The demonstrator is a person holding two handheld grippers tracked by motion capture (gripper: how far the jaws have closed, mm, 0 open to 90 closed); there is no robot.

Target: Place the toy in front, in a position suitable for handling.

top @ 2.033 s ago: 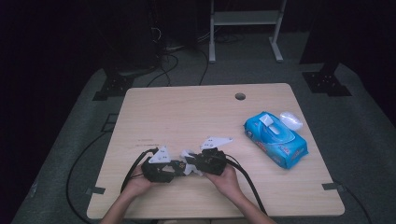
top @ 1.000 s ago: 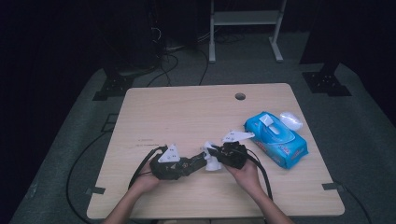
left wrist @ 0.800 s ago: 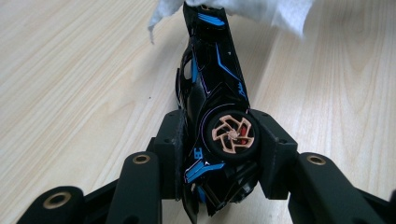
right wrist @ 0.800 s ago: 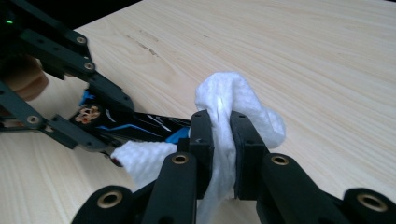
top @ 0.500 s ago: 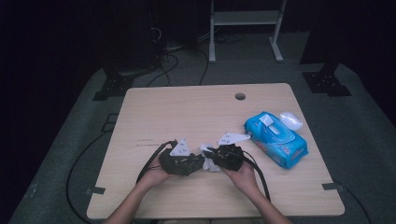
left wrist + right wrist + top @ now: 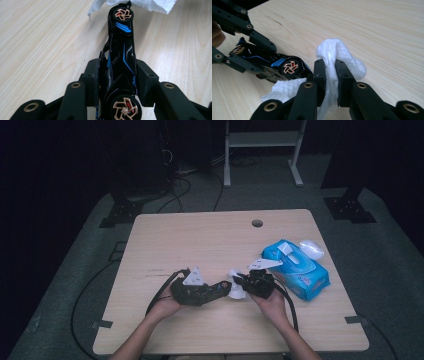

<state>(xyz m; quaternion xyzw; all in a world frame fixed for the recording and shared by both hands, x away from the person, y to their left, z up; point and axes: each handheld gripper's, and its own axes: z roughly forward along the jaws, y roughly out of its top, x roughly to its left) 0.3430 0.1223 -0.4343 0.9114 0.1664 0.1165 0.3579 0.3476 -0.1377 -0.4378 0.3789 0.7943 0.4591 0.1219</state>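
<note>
Left gripper [image 6: 117,82] clamped on glossy black toy car [image 6: 121,50]; right gripper [image 6: 329,72] pinching crumpled white wipe [image 6: 337,53] against car's nose; bare light wooden tabletop [image 6: 200,240] beyond

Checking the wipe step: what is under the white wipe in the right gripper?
The white wipe, pinched by the right gripper, drapes onto the wooden table and against the black toy car held by the left gripper. The table beneath its folds is covered.

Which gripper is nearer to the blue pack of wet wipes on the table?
Right. The right gripper sits just beside the blue pack of wet wipes; the left gripper is farther away, beyond it.
</note>
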